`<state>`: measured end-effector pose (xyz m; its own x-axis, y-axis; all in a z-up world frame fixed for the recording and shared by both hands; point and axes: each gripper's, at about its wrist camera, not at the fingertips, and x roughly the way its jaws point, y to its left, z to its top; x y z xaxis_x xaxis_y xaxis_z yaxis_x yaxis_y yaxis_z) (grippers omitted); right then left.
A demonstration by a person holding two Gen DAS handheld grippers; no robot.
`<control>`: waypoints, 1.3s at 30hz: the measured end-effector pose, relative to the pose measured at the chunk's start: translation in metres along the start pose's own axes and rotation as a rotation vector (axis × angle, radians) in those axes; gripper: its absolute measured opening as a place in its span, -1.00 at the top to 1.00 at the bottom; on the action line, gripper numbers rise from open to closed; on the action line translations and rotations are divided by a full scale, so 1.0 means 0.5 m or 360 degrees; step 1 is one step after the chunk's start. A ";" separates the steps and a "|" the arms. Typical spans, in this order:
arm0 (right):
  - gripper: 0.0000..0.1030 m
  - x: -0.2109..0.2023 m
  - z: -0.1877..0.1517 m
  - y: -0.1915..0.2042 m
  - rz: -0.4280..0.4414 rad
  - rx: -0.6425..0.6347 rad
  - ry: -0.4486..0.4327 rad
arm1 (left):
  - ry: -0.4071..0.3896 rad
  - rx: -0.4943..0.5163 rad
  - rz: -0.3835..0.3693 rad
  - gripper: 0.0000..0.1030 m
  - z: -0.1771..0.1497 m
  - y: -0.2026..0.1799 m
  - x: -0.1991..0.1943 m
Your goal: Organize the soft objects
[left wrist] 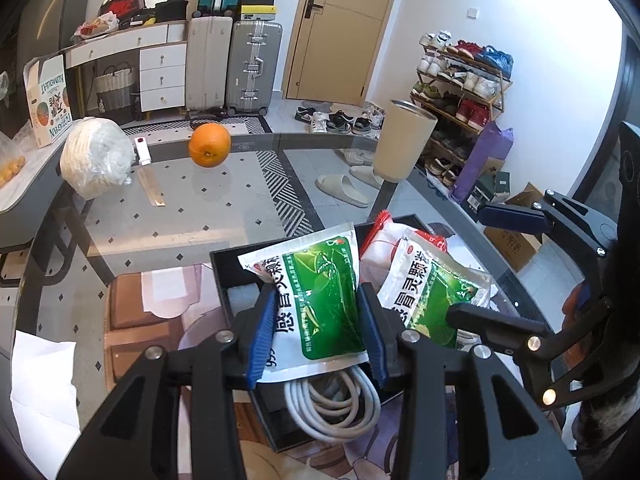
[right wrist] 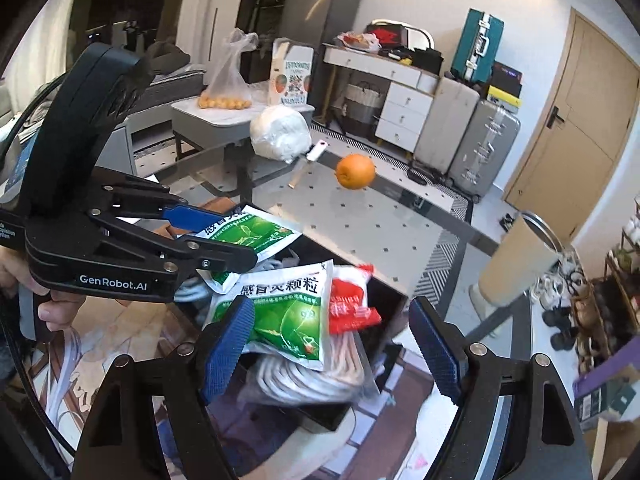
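My left gripper (left wrist: 316, 328) is shut on a green-and-white medicine pouch (left wrist: 316, 296), held over a black tray (left wrist: 222, 276) on the glass table. A second green pouch (left wrist: 432, 296) and a red-and-white packet (left wrist: 384, 236) lie in the tray on coiled white cable (left wrist: 332, 408). My right gripper (right wrist: 332, 348) is open above the tray, its fingers either side of the second pouch (right wrist: 280, 312) and red packet (right wrist: 348, 304). The left gripper (right wrist: 212, 236) shows there with its pouch (right wrist: 248, 236).
On the glass table stand an orange (left wrist: 210, 145), a white bagged bundle (left wrist: 96, 156), a ruler (left wrist: 152, 190), a small white device (left wrist: 143, 151) and a beige tumbler (left wrist: 402, 140). Suitcases, a drawer desk and a shoe rack (left wrist: 460, 80) stand behind.
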<state>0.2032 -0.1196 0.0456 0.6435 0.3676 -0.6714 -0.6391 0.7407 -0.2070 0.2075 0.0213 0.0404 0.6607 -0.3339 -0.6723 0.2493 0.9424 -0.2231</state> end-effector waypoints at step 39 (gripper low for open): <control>-0.98 -0.104 -0.111 -0.016 0.0132 0.0460 -0.0260 | -0.0355 0.0056 0.0273 -1.00 -0.104 -0.036 -0.118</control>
<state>0.1516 -0.1761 0.0426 0.6680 0.5014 -0.5498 -0.5614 0.8246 0.0699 0.1271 0.0250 0.0473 0.8339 -0.1697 -0.5252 0.1422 0.9855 -0.0926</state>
